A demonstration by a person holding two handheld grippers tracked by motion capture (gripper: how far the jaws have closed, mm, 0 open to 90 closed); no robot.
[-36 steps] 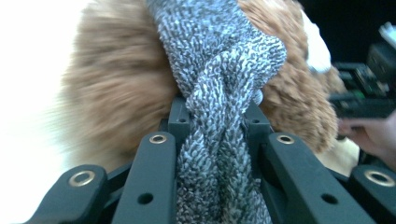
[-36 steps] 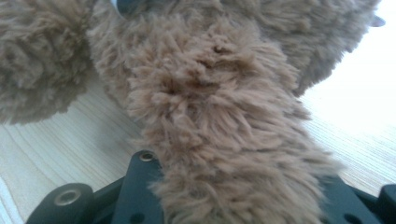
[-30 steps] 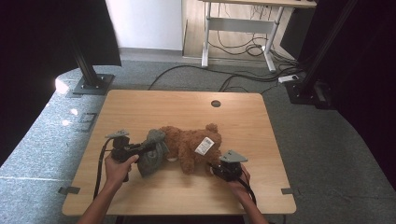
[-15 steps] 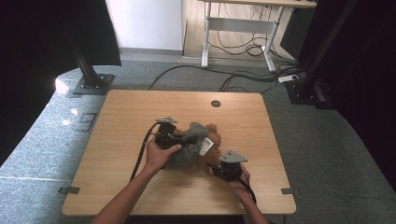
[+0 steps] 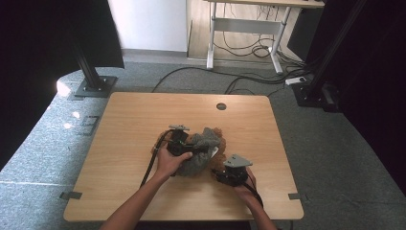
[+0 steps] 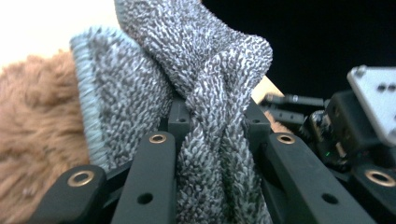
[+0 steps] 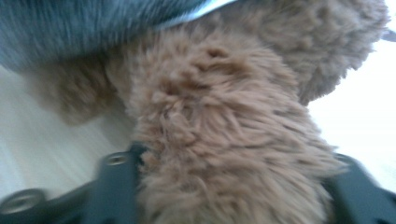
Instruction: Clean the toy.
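A brown plush toy (image 5: 219, 131) lies in the middle of the wooden table (image 5: 143, 115), mostly under a grey knitted cloth (image 5: 195, 164). My left gripper (image 5: 203, 151) is shut on a bunched fold of that cloth (image 6: 210, 93), held over the plush (image 6: 37, 116). My right gripper (image 5: 216, 172) sits at the toy's near right side. Its jaws have just been opening and stand wide, with a furry brown limb (image 7: 224, 140) between them. The grey cloth (image 7: 70, 28) hangs above that limb.
A round cable hole (image 5: 221, 106) is at the table's far edge. Black stands (image 5: 93, 81) and floor cables (image 5: 249, 81) lie beyond the table, with a desk frame (image 5: 242, 33) farther back. Bare wood surrounds the toy on all sides.
My left hand has swept to the right with the grey cloth, drawing it over the plush toy. The right hand has stayed in place.
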